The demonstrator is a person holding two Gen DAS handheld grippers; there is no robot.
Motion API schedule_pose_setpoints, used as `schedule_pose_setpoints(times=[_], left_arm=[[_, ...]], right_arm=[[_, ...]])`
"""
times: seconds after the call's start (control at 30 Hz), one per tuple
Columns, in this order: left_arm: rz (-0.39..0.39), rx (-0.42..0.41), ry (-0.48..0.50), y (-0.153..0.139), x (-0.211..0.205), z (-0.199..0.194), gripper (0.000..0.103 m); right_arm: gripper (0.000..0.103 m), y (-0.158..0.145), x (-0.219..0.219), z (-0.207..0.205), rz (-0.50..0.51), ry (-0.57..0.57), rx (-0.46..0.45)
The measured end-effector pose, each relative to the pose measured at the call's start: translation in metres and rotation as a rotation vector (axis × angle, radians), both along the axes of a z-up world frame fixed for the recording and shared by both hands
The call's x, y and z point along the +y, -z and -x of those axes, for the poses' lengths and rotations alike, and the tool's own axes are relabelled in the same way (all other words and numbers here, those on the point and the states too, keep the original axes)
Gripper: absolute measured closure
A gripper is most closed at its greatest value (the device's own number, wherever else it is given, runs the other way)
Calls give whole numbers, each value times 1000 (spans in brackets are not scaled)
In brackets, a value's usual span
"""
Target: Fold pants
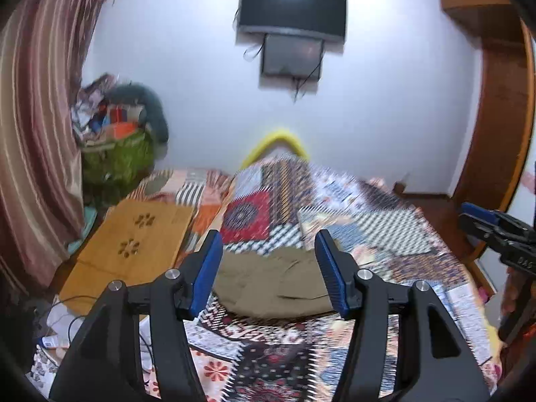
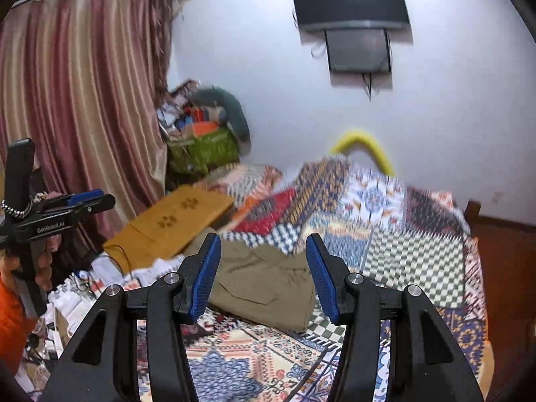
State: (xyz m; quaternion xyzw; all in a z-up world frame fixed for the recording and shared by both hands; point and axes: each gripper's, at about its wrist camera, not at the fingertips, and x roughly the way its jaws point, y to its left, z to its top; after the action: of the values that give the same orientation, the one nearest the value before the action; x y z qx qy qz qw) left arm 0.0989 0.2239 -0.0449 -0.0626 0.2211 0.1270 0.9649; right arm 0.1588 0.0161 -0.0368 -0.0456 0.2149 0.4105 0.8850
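Olive-brown pants (image 1: 271, 284) lie folded into a compact bundle on the patterned bedspread (image 1: 368, 227). They also show in the right wrist view (image 2: 264, 288). My left gripper (image 1: 268, 268) is open and empty, held above and short of the pants. My right gripper (image 2: 263, 274) is open and empty, also held above the pants on the near side. The right gripper shows at the right edge of the left wrist view (image 1: 495, 231). The left gripper shows at the left of the right wrist view (image 2: 67, 207), held in a hand.
A wooden lap desk (image 1: 134, 244) lies on the bed's left side. A green bag (image 1: 114, 157) full of clutter stands in the corner by the striped curtain (image 1: 37, 134). A television (image 1: 293, 6) hangs on the wall. Cables and papers (image 2: 77, 294) lie at the left.
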Motion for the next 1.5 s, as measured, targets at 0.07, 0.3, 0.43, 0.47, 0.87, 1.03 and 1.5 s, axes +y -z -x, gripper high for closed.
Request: schedule_pose_setpoints(times=[0.07,0.3,0.43,0.47,0.87,1.03,1.5], left_arm=[[-13,-45,17,-13,-16,18,44],[-63,-170,36,-45,-60,77,40],[-102,-238,51,-56,-84,106,33],[-113,-250,54,-58,-89,111,31],[-102,-292,44,-53,-118,145,5],[-105,-285,28,-48,-122,152,3],[-92,-265,27,-33,-119,148,1]], right_arm=[[54,-11,-6,18,-22,-6,-31],[54,-42,-29,81,-97,-10,-165],[54,-47,-39,105,-142,-19,-197],[54,-48,-40,112,-146,-18,-206],[21,-46,-47,140,-168,52,-261],[12,-46,-44,139,-166,59,-236],[1,-37,-53,140,-168,112,-210]])
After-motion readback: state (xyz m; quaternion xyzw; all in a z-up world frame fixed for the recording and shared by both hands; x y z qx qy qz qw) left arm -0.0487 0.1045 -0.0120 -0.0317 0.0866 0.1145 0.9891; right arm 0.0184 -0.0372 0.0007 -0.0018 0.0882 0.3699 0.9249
